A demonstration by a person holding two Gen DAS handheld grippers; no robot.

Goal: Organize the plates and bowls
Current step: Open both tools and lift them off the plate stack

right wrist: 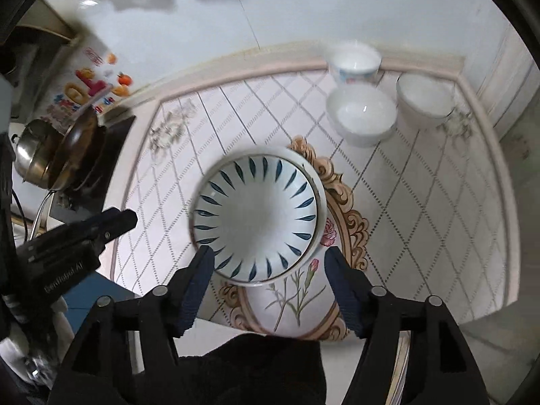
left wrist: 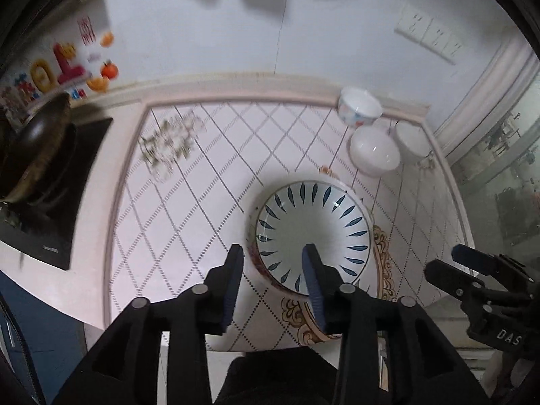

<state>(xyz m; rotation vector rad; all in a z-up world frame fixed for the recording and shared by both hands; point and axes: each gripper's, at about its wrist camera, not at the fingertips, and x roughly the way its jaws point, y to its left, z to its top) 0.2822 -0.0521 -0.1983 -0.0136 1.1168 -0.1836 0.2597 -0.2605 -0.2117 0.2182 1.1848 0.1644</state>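
A white bowl with dark blue leaf marks (left wrist: 312, 233) (right wrist: 258, 217) stands on the tiled counter near its front edge. My left gripper (left wrist: 273, 253) is open, its jaws astride the bowl's near left rim, the right finger over the inside. My right gripper (right wrist: 268, 258) is open just in front of the bowl, fingers wider than the near rim. Three smaller bowls stand at the back right: a patterned one (left wrist: 359, 106) (right wrist: 354, 62), a plain white one (left wrist: 373, 150) (right wrist: 361, 113), and another white one (left wrist: 413, 138) (right wrist: 425, 98).
The counter (left wrist: 202, 168) (right wrist: 422, 202) has diamond tiles and an ornate oval panel. A stove with a dark wok (left wrist: 37, 148) (right wrist: 77, 148) and a steel pot (right wrist: 32, 148) is at the left. The wall (left wrist: 236, 33) runs behind.
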